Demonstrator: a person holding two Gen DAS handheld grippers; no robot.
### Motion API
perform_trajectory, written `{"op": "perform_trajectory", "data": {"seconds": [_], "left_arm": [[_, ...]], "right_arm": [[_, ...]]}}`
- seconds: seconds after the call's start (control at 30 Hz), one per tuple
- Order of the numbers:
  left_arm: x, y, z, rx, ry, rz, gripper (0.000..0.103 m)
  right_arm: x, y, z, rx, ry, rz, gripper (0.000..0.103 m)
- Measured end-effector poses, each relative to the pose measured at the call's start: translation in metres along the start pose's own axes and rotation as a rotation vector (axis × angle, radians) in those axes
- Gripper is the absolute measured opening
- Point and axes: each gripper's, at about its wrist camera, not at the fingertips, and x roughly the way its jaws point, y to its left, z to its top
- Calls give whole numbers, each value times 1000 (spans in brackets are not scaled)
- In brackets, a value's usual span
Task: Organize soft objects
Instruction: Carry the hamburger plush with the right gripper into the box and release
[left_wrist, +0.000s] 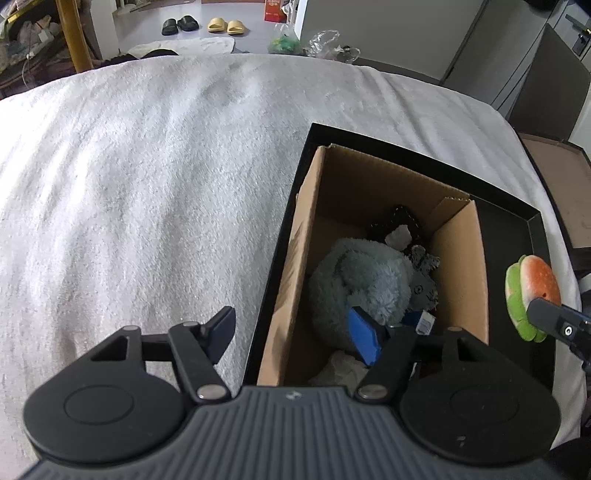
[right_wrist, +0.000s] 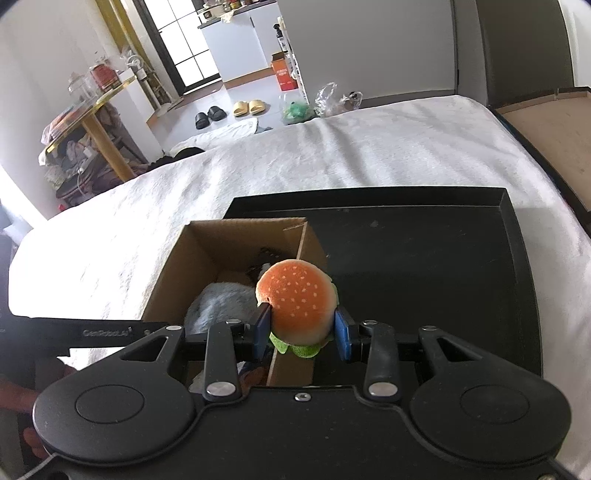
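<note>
Right gripper (right_wrist: 301, 328) clamped on plush burger (right_wrist: 297, 295) at frame centre, above cardboard box (right_wrist: 177, 258), probably for dropping inside. Left gripper (left_wrist: 295, 332) spread apart, holding nothing.

fuzzy plush burger (right_wrist: 297, 295), matt cardboard box (right_wrist: 236, 236)

A white towel-like cover (left_wrist: 147, 177) lay over the bed, wrinkled. On it, toward the right side, sat a shallow black tray (right_wrist: 443, 258) (a brown cardboard box (right_wrist: 173, 273) stood inside, at its left end)
</note>
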Motion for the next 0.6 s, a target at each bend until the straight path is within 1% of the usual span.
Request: {"op": "perform_trajectory", "data": {"seconds": [0.23,0.4,0.43,0.5,0.53,0.57,0.6], "left_arm": [[2,11,-3,-6,11,-29,66],[3,18,-6,-20,20,-50,60],[3,19,-6,-23,22,-55,57],[4,21,-8,-24,26,-65,47],[5,22,-9,-23,29,-69,33],[7,23,-9,-22,35,-73,16],[9,23,-10,-20,44,-77,14]], "right_arm": [[-1,18,-7,-27,19,-5,36],[-2,28,-15,-33,37,1,36],[-3,30,-16,-32,39,5,36],[-4,33,-17,-30,42,9,36],[-4,34,-17,-30,43,12,36],[-5,36,-18,-30,44,14,36],[-5,38,-18,-31,45,15,36]]}}
